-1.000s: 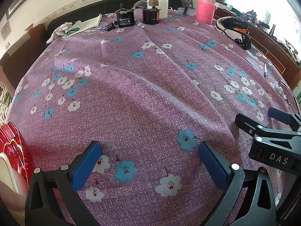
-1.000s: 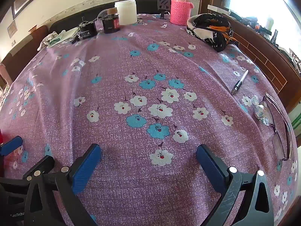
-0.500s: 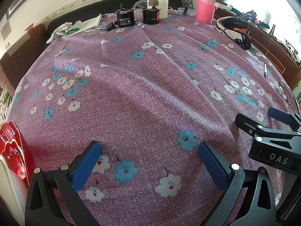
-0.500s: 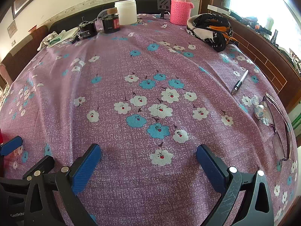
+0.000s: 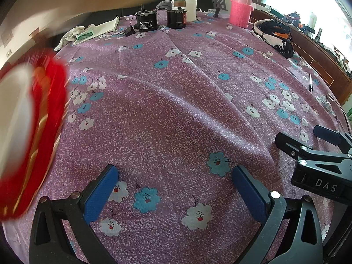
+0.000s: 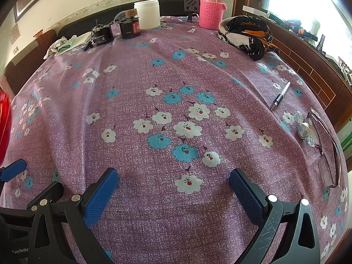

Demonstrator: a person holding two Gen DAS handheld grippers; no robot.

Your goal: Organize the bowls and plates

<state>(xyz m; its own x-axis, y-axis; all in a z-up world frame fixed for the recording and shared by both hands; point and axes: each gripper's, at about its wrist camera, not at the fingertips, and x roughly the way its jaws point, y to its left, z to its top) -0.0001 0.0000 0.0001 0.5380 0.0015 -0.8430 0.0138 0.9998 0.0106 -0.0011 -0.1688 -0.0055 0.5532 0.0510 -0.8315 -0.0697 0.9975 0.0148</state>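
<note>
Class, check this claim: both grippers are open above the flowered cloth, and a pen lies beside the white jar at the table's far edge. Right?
Not quite. The pen lies far from the white jar, near the glasses, as the right wrist view shows. Both grippers, left gripper and right gripper, are open.

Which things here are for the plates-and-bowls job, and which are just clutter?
Job: blurred red-and-white dish at left edge; both open grippers.

Clutter: pen, glasses, scarf, pink flask, white jar, gloves.
</note>
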